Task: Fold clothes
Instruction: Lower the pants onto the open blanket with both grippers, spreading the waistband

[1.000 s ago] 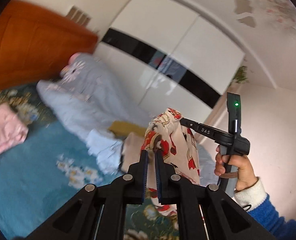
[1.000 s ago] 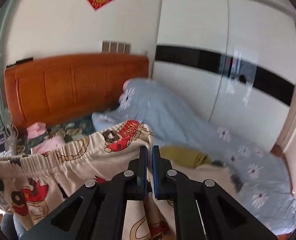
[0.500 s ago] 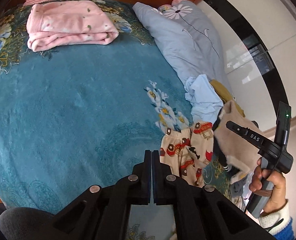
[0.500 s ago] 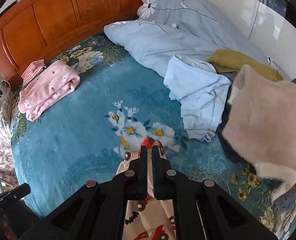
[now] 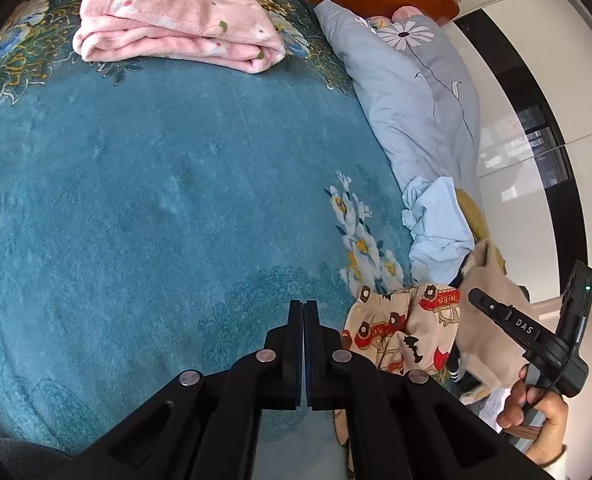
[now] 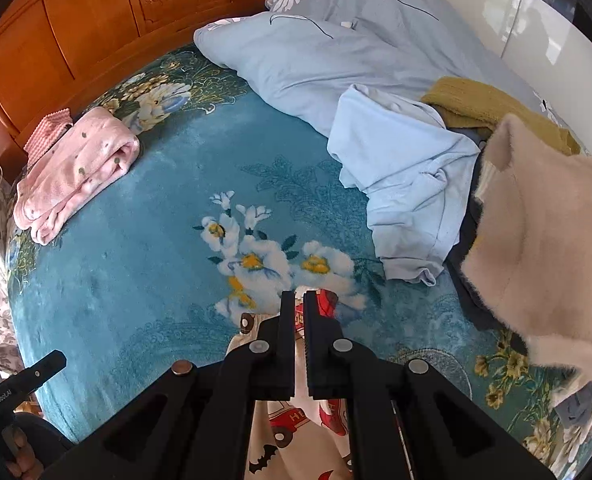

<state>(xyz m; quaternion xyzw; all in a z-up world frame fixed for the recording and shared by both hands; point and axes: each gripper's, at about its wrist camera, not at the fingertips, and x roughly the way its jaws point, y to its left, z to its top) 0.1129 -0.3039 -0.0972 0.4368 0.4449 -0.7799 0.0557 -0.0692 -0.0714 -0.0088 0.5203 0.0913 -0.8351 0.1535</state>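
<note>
Right now I have the printed pyjama trousers (image 6: 296,432) pinched in the right gripper (image 6: 299,300), its jaws pressed together on a fold of the waistband, with the rest of the cloth lying on the teal floral bedspread (image 5: 148,208) beneath it. My left gripper (image 5: 303,310) is pressed together too, but with nothing visible between the pads; it hangs over bare bedspread just beside the trousers (image 5: 400,332). I judge the step in hand to be laying the garment flat before the first fold. To do that well, I would get the left gripper onto the other end of the waistband, since one pinch alone leaves the cloth bunched. Then I would draw both corners apart until the band is taut and set it down on the open teal area, well away from the unfolded heap: the light blue garment (image 6: 404,184) and the fluffy beige one (image 6: 544,264). The folded pink garment (image 5: 176,20) near the headboard shows where finished pieces go. The grip is thin, so a sharp tug could pull it free.
</note>
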